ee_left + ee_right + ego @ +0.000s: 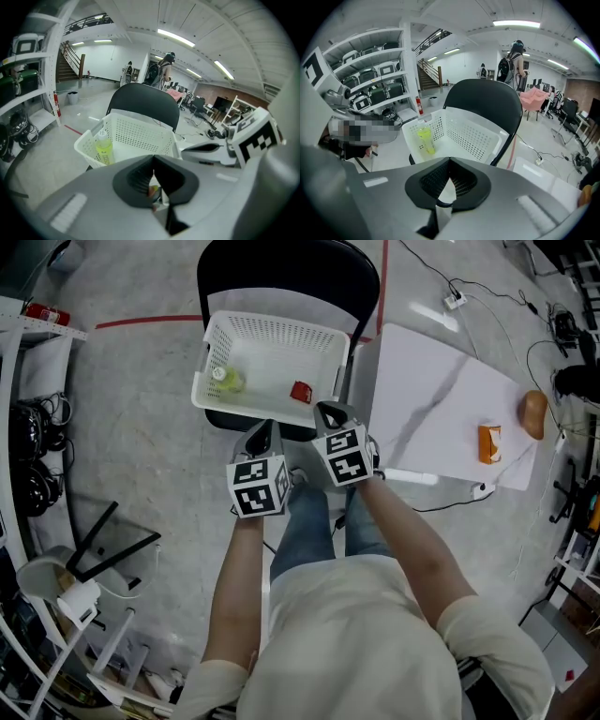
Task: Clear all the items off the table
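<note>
A white perforated basket [272,326] [136,136] [468,133] rests on a black chair [281,273]. Inside it lie a yellow-green bottle [223,379] [104,147] [425,140] and a small red item [300,391]. On the white table [422,409] to the right sit an orange packet [488,443] and a brown rounded item [533,413]. My left gripper [262,432] [153,159] hovers at the basket's near rim, tips touching; a small coloured thing shows through the gap below the tips. My right gripper [328,413] [450,161] is beside it, shut and empty.
Shelving with gear [28,427] lines the left side. White stools and black legs [84,568] stand at lower left. Cables [487,296] run over the floor behind the table. A person with a backpack [513,63] stands far off.
</note>
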A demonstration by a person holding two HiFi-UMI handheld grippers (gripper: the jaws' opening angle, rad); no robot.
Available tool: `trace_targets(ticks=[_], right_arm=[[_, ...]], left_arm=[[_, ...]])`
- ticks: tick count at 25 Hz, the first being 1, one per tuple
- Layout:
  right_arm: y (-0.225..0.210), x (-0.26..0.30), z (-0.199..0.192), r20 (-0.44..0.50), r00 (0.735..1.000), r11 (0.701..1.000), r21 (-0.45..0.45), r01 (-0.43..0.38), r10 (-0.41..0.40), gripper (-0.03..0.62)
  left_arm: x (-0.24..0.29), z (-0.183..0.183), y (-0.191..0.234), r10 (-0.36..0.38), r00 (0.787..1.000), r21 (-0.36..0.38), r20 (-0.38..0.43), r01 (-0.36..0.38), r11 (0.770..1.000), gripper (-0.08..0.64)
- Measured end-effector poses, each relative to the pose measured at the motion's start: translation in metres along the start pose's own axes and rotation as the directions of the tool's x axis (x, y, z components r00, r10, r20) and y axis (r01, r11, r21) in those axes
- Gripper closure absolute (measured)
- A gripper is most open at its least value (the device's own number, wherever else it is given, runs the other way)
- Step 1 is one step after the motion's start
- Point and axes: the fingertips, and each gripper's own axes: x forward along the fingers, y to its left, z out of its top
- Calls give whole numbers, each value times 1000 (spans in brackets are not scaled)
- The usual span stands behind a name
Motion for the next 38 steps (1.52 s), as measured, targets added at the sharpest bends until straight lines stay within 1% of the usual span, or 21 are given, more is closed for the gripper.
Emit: trace_targets(ticks=[8, 14, 19, 23, 28, 33, 38], right_arm=[[-4, -45, -11, 17, 999, 998, 43, 48, -49, 597], [-6, -82, -23, 64, 994, 994, 63, 90, -94, 597], [-8, -118, -35, 75, 987, 983, 129, 130, -141, 597], [-15, -144, -51, 90, 980, 972, 172, 160, -177, 597], [-30, -176, -72, 94, 968, 953, 221, 206, -231, 597], [-39, -205, -84, 113, 960, 943, 250, 222, -256, 597], [-68, -233, -96, 137, 948, 932, 272, 242, -286, 597]], left_arm=[[-19, -2, -28, -37, 999, 29, 17, 37, 999, 552], [-39, -9, -54, -76, 997, 63, 22, 75, 995, 552], [-53, -15, -81, -128, 992, 104, 17, 126, 987, 552], [-60, -21, -111, -178, 984, 150, 4, 175, 973, 552], [-63, -28, -148, -238, 971, 213, -23, 237, 948, 552], [-67, -29, -180, -272, 961, 249, -41, 274, 929, 552], [-63, -25, -225, -303, 952, 287, -48, 304, 909, 552]])
